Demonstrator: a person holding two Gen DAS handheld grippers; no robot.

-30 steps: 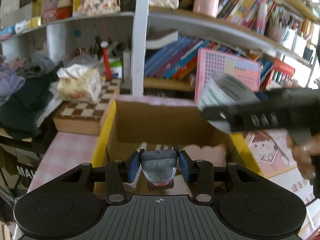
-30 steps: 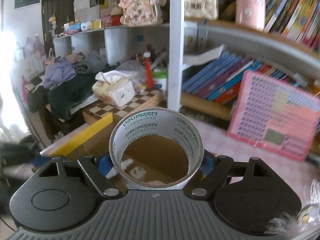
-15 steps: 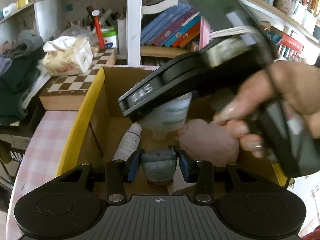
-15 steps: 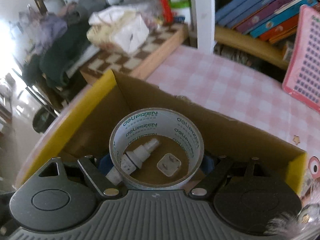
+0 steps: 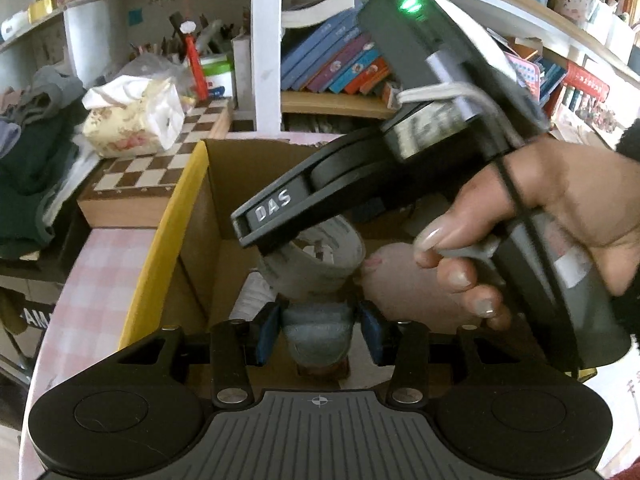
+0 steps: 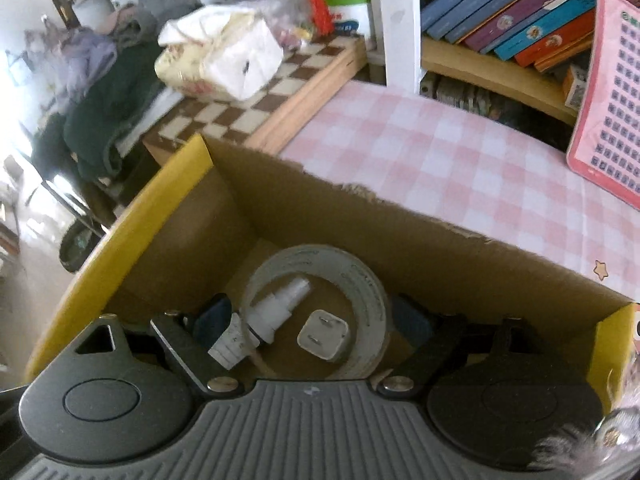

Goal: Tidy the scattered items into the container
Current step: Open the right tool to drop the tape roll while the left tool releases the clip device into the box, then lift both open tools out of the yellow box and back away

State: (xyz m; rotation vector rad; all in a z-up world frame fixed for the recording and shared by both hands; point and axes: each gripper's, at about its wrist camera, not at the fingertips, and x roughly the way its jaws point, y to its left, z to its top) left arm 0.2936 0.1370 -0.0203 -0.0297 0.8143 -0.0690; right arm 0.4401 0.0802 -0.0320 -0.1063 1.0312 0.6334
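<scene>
- Tape roll [image 6: 320,308] sits between the two blue pads of the right claw [image 6: 316,322], down inside the cardboard box [image 6: 460,260]. It is a wide ring, pale grey-white, with faint writing around its inner wall.
- Right claw's jaws are opening, and there is a gap between each pad and the ring, so the tape is not squeezed.
- Seen through the ring's hole, a small white spray bottle [image 6: 268,320] and a white plug [image 6: 323,334] lie on the box floor.
- Box has brown walls, a torn far edge and yellow flaps at the sides. It stands on a pink checked worktop [image 6: 440,152].
- Left claw [image 5: 318,334] points down into the same box. Its jaws are opening too. A grey rounded thing [image 5: 318,336] with a reddish-brown bottom sits between its blue pads, and small gaps show at both sides.
- Just ahead of the left claw, a hand [image 5: 540,216] holds the right claw's black body.
- Beyond the box, a chessboard [image 6: 256,96] carries a tissue pack [image 6: 224,56].
</scene>
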